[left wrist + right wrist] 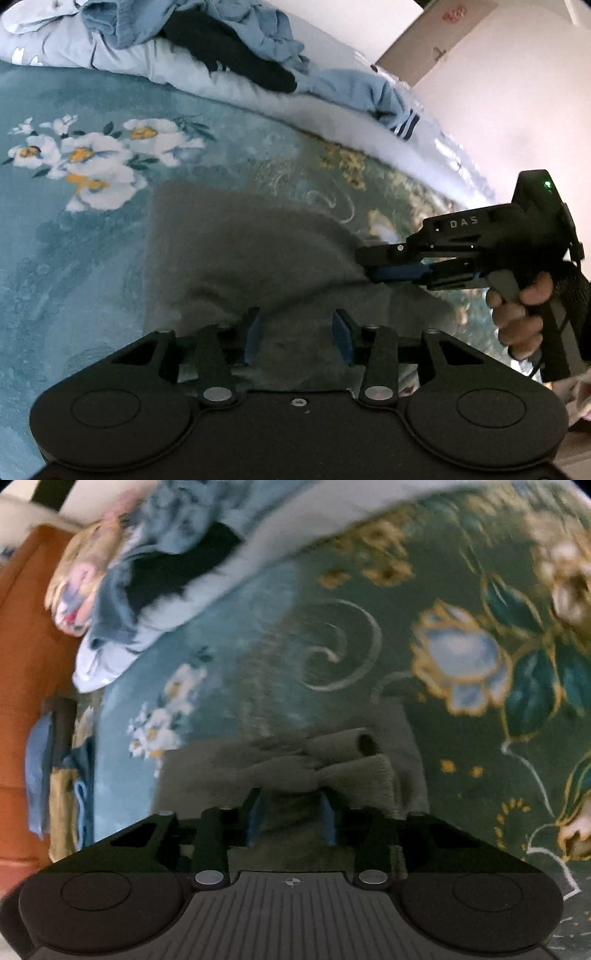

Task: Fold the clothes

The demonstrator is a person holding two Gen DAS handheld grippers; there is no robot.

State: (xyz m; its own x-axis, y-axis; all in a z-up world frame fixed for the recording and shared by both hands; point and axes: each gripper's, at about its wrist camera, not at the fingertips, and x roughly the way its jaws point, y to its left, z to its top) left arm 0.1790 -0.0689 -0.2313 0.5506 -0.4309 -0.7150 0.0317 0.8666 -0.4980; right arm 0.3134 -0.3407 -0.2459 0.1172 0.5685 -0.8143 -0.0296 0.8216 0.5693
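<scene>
in the left view the left gripper (297, 334) hangs spread over the grey garment (236, 258) on the bedspread (74, 240), while in the right view the right gripper (291, 819) pinches its bunched edge, best kept taut and level.

teal floral bedspread (74, 229), pale quilt (177, 70), perhaps a cardboard box (432, 40)

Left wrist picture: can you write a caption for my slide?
Two handheld grippers work a grey garment on a flowery bedspread: the left gripper open over it, the right gripper at its edge.
</scene>
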